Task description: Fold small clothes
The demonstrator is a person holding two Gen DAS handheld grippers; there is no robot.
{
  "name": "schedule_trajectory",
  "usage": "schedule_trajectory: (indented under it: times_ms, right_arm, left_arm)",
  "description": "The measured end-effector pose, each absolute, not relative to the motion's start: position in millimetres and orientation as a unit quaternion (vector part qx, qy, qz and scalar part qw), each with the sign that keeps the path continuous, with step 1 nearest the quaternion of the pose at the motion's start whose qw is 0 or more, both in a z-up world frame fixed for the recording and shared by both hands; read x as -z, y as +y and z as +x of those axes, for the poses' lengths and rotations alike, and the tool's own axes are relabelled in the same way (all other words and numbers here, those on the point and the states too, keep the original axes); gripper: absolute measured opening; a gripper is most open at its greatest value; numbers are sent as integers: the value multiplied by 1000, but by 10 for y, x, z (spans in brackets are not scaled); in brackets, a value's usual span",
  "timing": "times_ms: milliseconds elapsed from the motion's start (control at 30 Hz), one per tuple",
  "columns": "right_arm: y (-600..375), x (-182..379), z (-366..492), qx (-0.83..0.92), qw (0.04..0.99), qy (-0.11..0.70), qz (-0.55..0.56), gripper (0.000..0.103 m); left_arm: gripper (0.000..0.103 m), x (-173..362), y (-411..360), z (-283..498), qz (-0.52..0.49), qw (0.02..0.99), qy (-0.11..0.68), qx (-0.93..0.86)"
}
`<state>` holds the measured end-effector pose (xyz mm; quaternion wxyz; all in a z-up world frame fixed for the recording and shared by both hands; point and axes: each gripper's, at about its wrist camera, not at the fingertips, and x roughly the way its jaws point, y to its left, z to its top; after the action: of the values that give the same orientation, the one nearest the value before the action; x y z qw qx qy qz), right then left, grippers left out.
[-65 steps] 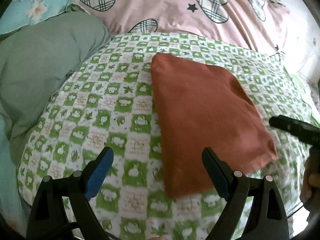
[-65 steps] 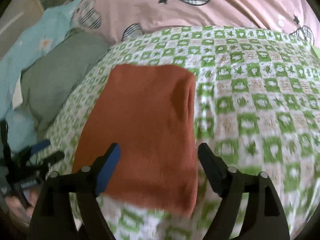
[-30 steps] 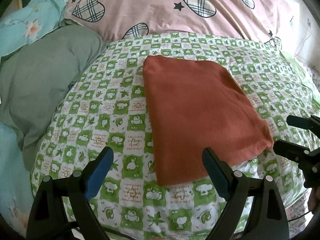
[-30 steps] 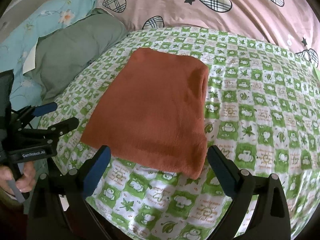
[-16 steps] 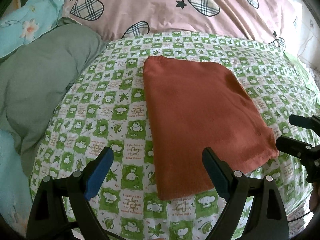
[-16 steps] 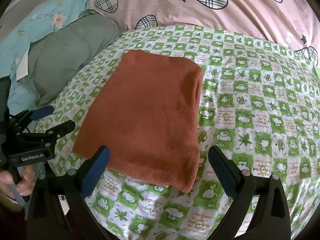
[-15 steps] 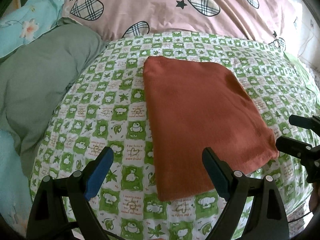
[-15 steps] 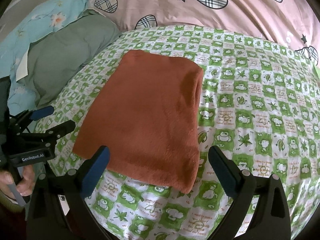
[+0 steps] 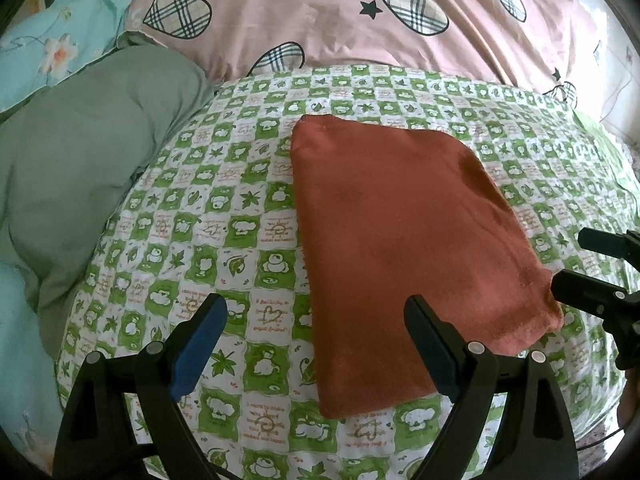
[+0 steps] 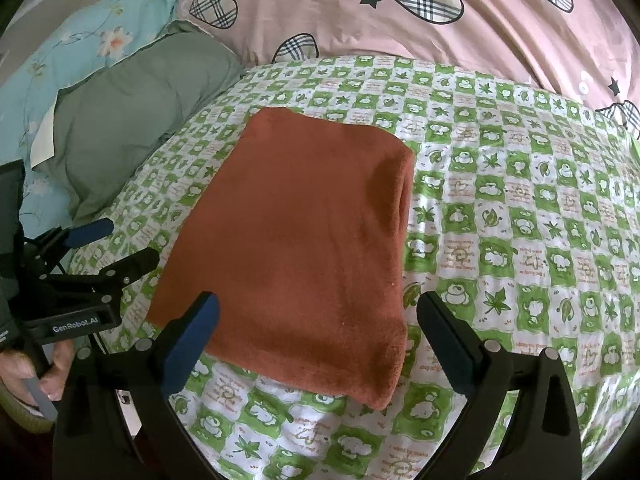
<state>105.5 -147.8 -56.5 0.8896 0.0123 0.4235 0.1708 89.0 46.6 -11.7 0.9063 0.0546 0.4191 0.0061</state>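
A rust-orange folded cloth lies flat on the green-and-white checked bed sheet; it also shows in the right wrist view. My left gripper is open and empty, held above the cloth's near left corner. My right gripper is open and empty, above the cloth's near edge. The right gripper shows at the right edge of the left wrist view, next to the cloth's right corner. The left gripper shows at the left of the right wrist view.
A pink quilt with plaid hearts lies behind the cloth. A grey-green pillow and a light blue flowered pillow lie at the left. The sheet drops off at the near edge.
Both grippers have drawn back from the cloth, then held nearly still. The cloth lies as before.
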Motion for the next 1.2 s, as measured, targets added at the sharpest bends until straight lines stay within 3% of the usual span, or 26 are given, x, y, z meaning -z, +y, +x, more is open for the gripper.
schedule_trajectory:
  times_ms: [1200]
  right_arm:
    - [-1444,713,1026,-166,881,444,12,99]
  left_arm:
    - [91,193,465,816,57,903,426,-5]
